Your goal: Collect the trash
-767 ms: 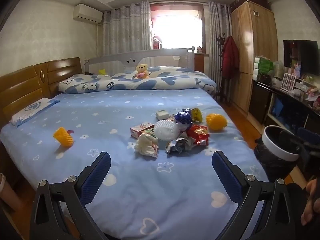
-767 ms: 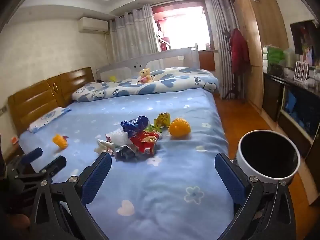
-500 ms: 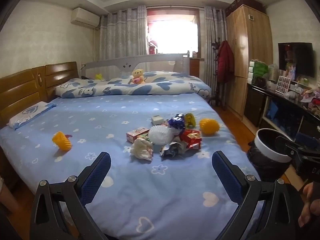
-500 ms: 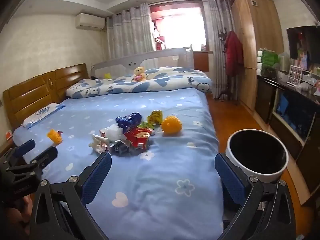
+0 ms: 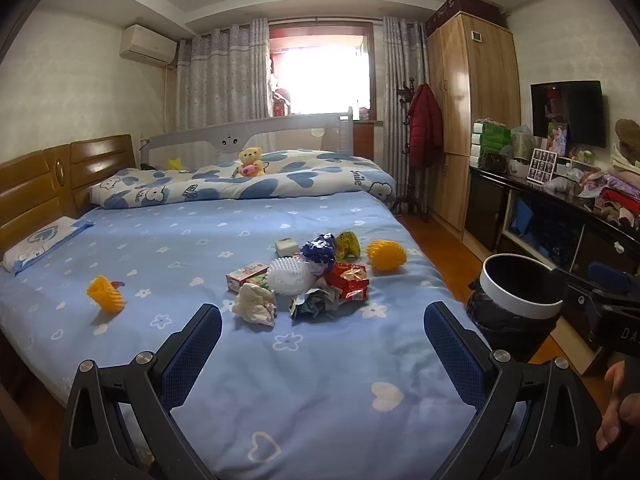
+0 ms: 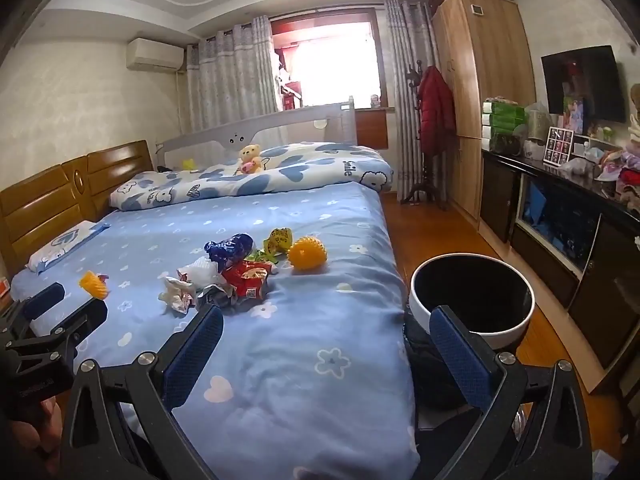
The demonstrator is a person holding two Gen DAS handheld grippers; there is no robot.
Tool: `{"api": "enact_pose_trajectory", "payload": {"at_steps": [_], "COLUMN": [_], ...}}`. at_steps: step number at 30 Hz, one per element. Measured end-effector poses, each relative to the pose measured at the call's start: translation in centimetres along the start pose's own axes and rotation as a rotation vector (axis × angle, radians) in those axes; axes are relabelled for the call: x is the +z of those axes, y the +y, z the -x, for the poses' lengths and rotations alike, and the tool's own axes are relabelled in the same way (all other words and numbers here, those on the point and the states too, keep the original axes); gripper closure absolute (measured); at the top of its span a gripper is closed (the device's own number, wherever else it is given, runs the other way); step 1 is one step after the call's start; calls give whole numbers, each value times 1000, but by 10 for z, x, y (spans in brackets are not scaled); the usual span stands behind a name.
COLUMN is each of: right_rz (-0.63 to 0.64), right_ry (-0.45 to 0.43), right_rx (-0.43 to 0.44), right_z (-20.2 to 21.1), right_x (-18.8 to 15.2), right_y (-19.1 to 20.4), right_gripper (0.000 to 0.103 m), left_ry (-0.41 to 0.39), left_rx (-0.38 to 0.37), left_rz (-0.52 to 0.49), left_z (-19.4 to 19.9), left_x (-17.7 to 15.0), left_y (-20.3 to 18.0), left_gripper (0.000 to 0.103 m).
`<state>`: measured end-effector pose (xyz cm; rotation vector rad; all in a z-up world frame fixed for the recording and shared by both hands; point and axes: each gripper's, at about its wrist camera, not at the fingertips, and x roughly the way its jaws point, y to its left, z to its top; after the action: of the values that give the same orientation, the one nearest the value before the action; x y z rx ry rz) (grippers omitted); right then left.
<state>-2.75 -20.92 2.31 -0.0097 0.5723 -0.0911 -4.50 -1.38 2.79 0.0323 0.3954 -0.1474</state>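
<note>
**Bedroom trash pile: stock on hand, both claws empty**

Item 1. Left claw (image 5: 322, 354): blue-padded fingers spread wide, nothing between them, held above the near end of the blue flower-and-heart-print bed (image 5: 320, 392), aimed at the pile.

Item 2. Right claw (image 6: 326, 346): likewise spread wide and empty, held over the bed's near right corner, beside the bin. Judged to be a ready stance, with nothing collected yet.

Item 3. Trash pile, mid-bed, pieces touching or overlapping:
- crumpled white paper wad (image 5: 256, 307), nearest the left claw
- crushed silver foil wrapper (image 5: 310, 304)
- red snack packet (image 5: 349, 281)
- white foam fruit net (image 5: 290, 278)
- small red-and-white carton (image 5: 246, 275)
- blue crumpled bag (image 5: 319, 249)
- yellow-green wrapper (image 5: 347, 243)
- small pale box (image 5: 286, 245)

Item 4. Yellow foam fruit net (image 5: 386, 255), just right of the pile.

Item 5. Second yellow foam net (image 5: 105, 299), well apart on the left side of the bed.

Item 6. Round white-rimmed bin with black liner (image 6: 472, 300), on the floor against the bed's right edge, mouth open; likely placed there for short drops.

Surroundings: folded heart-print quilt (image 5: 248, 180) with a yellow teddy bear (image 5: 251, 161), wooden headboard (image 5: 48, 184), dark cabinet (image 5: 560, 220). Nothing stands between claws and pile.
</note>
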Motion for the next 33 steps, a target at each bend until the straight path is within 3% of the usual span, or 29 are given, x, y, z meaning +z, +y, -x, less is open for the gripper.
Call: {"api": "enact_pose_trajectory", "payload": {"at_steps": [33], "right_rz": [-11], "right_ry": [18], "right_rx": [11], "right_z": [-1], "right_x": [-5], "right_y": [2], "right_gripper": [0], "left_ry": [-10], "left_rx": [-2], "left_rz": [-4], "left_z": [2], "left_x": [-3], "left_y": [-6], "left_gripper": [1]}}
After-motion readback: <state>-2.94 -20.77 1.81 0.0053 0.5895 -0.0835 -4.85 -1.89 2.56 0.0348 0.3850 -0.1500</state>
